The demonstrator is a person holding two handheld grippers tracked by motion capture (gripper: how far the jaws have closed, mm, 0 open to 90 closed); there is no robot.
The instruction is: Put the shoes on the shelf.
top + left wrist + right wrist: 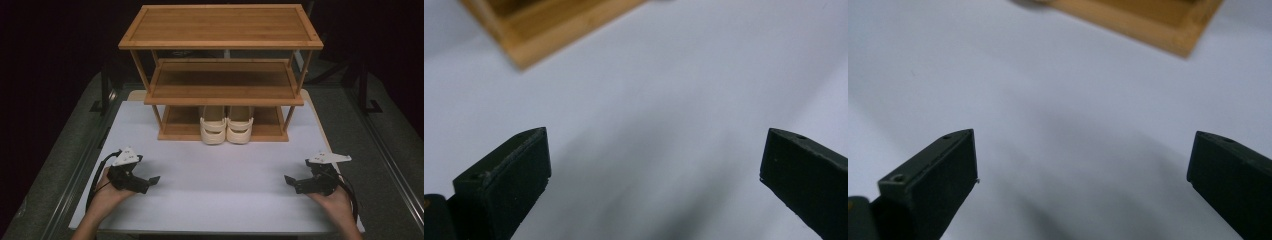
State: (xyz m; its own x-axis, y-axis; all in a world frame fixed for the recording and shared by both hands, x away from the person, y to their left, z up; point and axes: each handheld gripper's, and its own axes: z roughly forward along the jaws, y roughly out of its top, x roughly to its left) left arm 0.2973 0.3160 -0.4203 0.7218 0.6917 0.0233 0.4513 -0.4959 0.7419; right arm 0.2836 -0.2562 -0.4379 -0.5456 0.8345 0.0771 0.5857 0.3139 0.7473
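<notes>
A 3-tier wooden rack stands at 12 o'clock on the white table, a pair of cream shoes on its bottom shelf. Left gripper at 8 o'clock and right gripper at 4 o'clock both have jaws spread wide, empty.

Dark room; grey floor; white table.

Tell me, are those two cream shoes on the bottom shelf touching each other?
Touching, it seems. In the high view the left shoe and right shoe sit side by side on the wooden rack's lowest shelf, their inner edges pressed together with no gap visible.
</notes>
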